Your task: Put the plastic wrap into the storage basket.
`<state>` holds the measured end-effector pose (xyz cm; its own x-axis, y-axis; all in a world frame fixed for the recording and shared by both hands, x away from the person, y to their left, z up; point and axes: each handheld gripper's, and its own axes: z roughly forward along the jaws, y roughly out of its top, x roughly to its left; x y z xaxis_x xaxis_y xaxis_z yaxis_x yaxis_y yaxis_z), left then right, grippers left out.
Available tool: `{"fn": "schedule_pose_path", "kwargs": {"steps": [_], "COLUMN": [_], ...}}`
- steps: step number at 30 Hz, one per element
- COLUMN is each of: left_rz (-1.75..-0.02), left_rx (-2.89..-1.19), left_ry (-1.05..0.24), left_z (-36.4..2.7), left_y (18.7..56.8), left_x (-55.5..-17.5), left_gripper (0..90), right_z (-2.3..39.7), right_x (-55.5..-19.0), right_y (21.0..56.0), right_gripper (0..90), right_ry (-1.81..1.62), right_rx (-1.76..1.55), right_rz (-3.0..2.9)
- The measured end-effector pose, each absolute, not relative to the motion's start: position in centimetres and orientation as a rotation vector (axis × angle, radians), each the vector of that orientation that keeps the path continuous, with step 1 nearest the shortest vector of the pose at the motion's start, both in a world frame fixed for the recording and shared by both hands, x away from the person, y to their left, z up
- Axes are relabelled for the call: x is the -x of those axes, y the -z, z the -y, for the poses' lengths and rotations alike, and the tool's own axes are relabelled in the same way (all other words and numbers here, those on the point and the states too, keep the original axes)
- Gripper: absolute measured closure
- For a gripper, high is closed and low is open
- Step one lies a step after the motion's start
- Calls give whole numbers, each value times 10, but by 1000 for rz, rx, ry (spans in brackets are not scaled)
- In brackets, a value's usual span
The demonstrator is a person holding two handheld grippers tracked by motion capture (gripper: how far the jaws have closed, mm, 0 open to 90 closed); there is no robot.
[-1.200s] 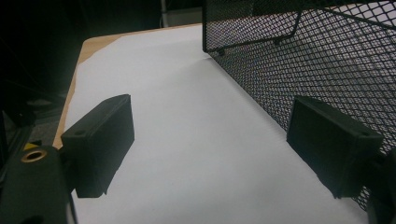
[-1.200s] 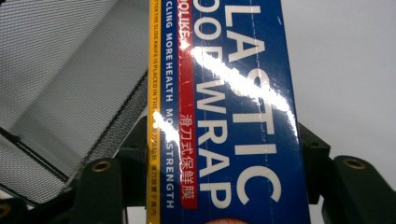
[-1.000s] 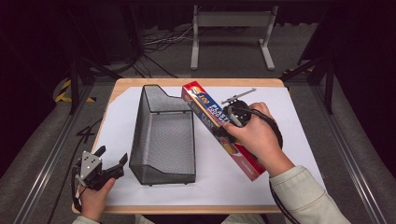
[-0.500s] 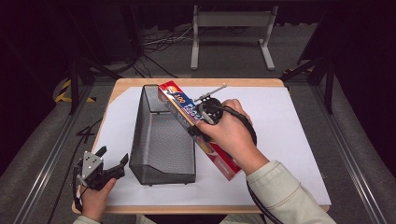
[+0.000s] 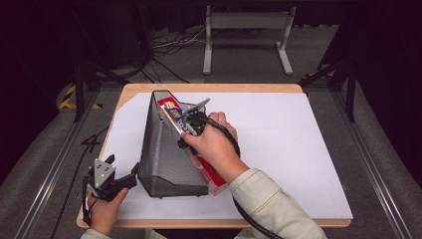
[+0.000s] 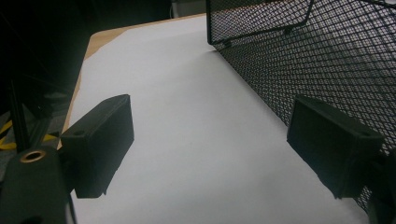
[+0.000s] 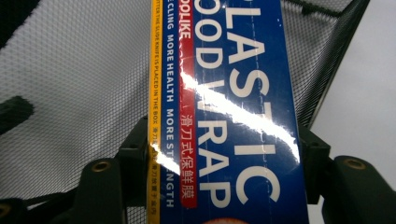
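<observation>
Risk: the black mesh file holder may tip or slide toward 9 o'clock if the plastic wrap box catches its rim, since nothing braces it. The box sits across the holder's open top, clamped between the right gripper jaws. The left gripper is spread, empty, at the holder's 8 o'clock.

L gripper low at near-left, jaws apart, R gripper extended fwd, jaws clamped
</observation>
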<state>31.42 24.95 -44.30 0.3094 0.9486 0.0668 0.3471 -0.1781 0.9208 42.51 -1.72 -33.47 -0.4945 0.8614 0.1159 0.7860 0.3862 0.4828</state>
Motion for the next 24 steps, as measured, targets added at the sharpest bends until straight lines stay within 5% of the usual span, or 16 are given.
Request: {"fn": "schedule_pose_path", "kwargs": {"steps": [19,24], "left_rz": [-1154,-1159], "left_rx": [-1730,-1725], "left_ry": [-857,-851], "left_z": [-244,-246], "left_y": [445,445], "left_x": [-317,-317], "left_gripper": [156,156], "right_z": [-5,-6], "right_x": [-442,-442], "right_y": [348,340], "right_gripper": [374,303], "right_ry": [-564,-628], "right_rx": [-1539,-1523], "right_rz": [-2516,-2492]}}
